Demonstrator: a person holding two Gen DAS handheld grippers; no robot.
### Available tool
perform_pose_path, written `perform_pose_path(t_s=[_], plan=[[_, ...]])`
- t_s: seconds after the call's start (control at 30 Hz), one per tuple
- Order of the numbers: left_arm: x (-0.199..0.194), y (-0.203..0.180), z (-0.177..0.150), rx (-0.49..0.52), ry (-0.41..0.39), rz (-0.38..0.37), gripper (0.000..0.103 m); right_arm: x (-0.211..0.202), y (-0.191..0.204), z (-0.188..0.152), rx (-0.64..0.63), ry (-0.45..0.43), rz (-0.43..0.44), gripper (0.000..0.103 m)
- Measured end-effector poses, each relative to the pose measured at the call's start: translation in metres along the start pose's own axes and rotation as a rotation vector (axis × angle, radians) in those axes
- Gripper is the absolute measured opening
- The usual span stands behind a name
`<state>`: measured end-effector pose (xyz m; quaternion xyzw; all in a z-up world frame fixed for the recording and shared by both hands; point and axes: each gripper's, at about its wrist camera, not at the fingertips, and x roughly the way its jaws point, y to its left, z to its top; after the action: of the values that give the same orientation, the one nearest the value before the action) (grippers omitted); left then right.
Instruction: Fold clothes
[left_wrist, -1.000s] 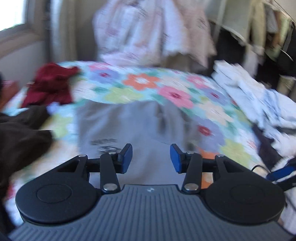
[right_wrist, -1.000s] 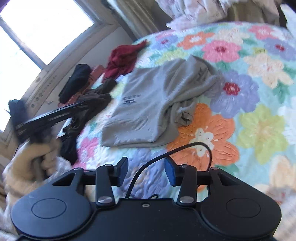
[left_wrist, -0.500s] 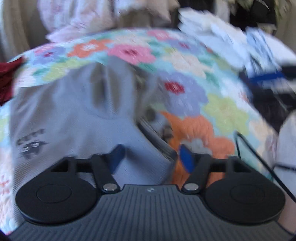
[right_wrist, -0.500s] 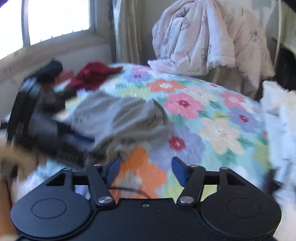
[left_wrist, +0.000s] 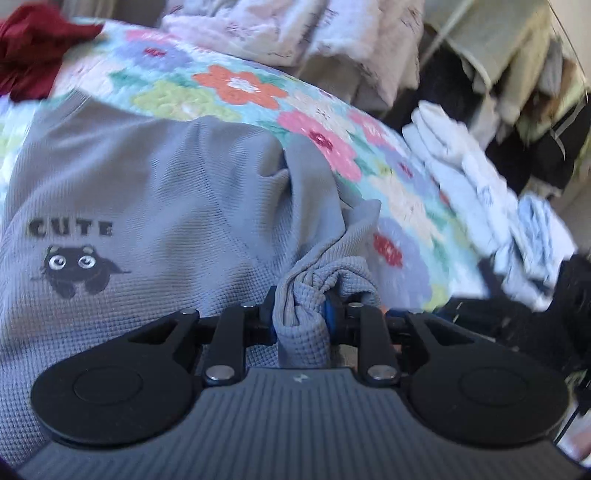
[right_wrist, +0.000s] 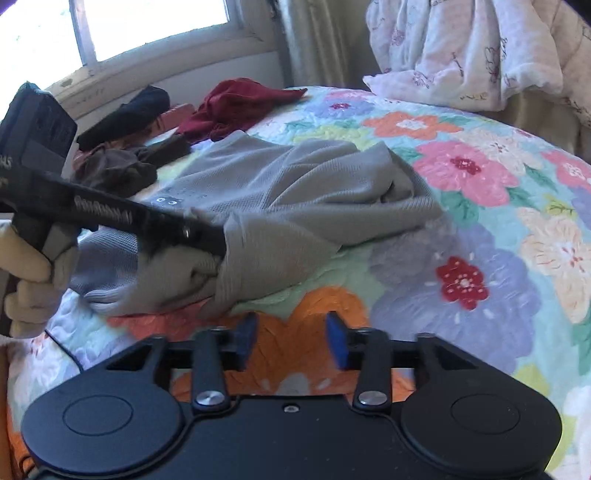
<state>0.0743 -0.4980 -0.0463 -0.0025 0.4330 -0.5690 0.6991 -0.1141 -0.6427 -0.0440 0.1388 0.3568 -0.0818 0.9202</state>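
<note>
Shirt (right_wrist: 295, 199) lies on the quilt (right_wrist: 480, 229), at 12 o'clock from the right gripper (right_wrist: 291, 339), which hangs apart over bare quilt. At 10 o'clock, left gripper (right_wrist: 218, 243) holds a bunch of shirt edge. Behind the shirt, toward 11, other clothes (right_wrist: 236, 107) lie under the window (right_wrist: 147, 26); a blanket (right_wrist: 469, 51) is heaped at 1 o'clock.

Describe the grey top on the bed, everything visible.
The grey top is waffle-knit and long-sleeved by the look of it, printed with "CUTE" over a black cat. It lies rumpled and partly bunched on the floral quilt. The left gripper, whose jaws have just been closing, pinches a gathered fold of one edge. The right gripper is open over the quilt, clear of it.
</note>
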Motion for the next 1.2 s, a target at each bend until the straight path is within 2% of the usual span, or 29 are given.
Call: perform_pose_path(t_s=[0.1, 0.13, 0.2, 0.27, 0.3, 0.33, 0.37, 0.4, 0.5, 0.57, 0.63, 0.7, 0.8, 0.87, 0.9, 0.93, 0.97, 1.0, 1.1, 1.13, 1.2], plan=[[-0.001, 0.005, 0.001, -0.024, -0.012, -0.01, 0.022, 0.009, 0.008, 0.007, 0.082, -0.007, 0.09, 0.059], [-0.003, 0.007, 0.002, -0.031, -0.018, -0.014, 0.022, 0.014, 0.013, 0.01, 0.087, -0.01, 0.091, 0.067], [-0.007, 0.009, 0.003, -0.037, -0.033, -0.021, 0.022, 0.028, 0.024, 0.012, 0.091, -0.024, 0.031, 0.073], [-0.011, 0.009, 0.004, -0.03, -0.05, -0.017, 0.022, 0.043, 0.028, 0.013, 0.099, -0.029, -0.075, 0.07], [-0.012, 0.009, 0.005, -0.023, -0.058, -0.013, 0.022, 0.046, 0.027, 0.014, 0.092, -0.047, -0.111, 0.064], [-0.014, 0.008, 0.005, -0.017, -0.064, -0.012, 0.022, 0.045, 0.024, 0.015, 0.09, -0.061, -0.123, 0.029], [-0.016, 0.007, 0.004, -0.012, -0.068, -0.019, 0.022, 0.043, 0.02, 0.016, 0.096, -0.069, -0.128, 0.007], [-0.019, 0.005, 0.004, -0.006, -0.072, -0.031, 0.022, 0.037, 0.018, 0.018, 0.09, -0.082, -0.144, 0.006], [-0.023, -0.006, 0.001, 0.023, -0.07, -0.063, 0.022, 0.007, 0.025, 0.025, -0.088, -0.145, -0.329, 0.006], [-0.02, -0.013, -0.002, 0.044, -0.05, -0.071, 0.022, -0.011, 0.038, 0.024, -0.279, -0.171, -0.471, 0.004], [-0.016, -0.021, -0.005, 0.065, -0.027, -0.076, 0.022, -0.015, 0.049, 0.014, -0.483, -0.154, -0.586, 0.004], [-0.008, -0.028, -0.011, 0.098, 0.012, -0.059, 0.022, -0.007, 0.054, -0.006, -0.651, -0.082, -0.661, 0.004], [0.005, -0.036, -0.018, 0.154, 0.074, -0.041, 0.024, 0.018, 0.045, -0.037, -0.762, 0.129, -0.668, 0.006], [0.007, -0.04, -0.021, 0.174, 0.081, -0.033, 0.025, 0.024, 0.039, -0.042, -0.736, 0.174, -0.659, 0.008], [0.006, -0.042, -0.021, 0.184, 0.08, -0.035, 0.026, 0.021, 0.038, -0.037, -0.701, 0.156, -0.661, 0.009], [0.005, -0.043, -0.021, 0.196, 0.075, -0.04, 0.027, 0.017, 0.035, -0.03, -0.642, 0.128, -0.658, 0.016], [0.004, -0.045, -0.021, 0.209, 0.071, -0.044, 0.029, 0.013, 0.03, -0.022, -0.568, 0.096, -0.648, 0.033], [0.003, -0.046, -0.02, 0.221, 0.069, -0.051, 0.034, 0.008, 0.023, -0.015, -0.479, 0.066, -0.623, 0.038], [0.002, -0.05, -0.021, 0.237, 0.062, -0.067, 0.035, -0.002, -0.013, -0.005, -0.158, 0.03, -0.444, 0.046], [0.002, -0.051, -0.021, 0.245, 0.06, -0.072, 0.035, -0.002, -0.026, -0.002, -0.062, 0.022, -0.399, 0.05], [0.009, -0.052, -0.022, 0.256, 0.066, -0.054, 0.035, 0.002, -0.044, 0.0, 0.071, -0.024, -0.347, 0.05]])
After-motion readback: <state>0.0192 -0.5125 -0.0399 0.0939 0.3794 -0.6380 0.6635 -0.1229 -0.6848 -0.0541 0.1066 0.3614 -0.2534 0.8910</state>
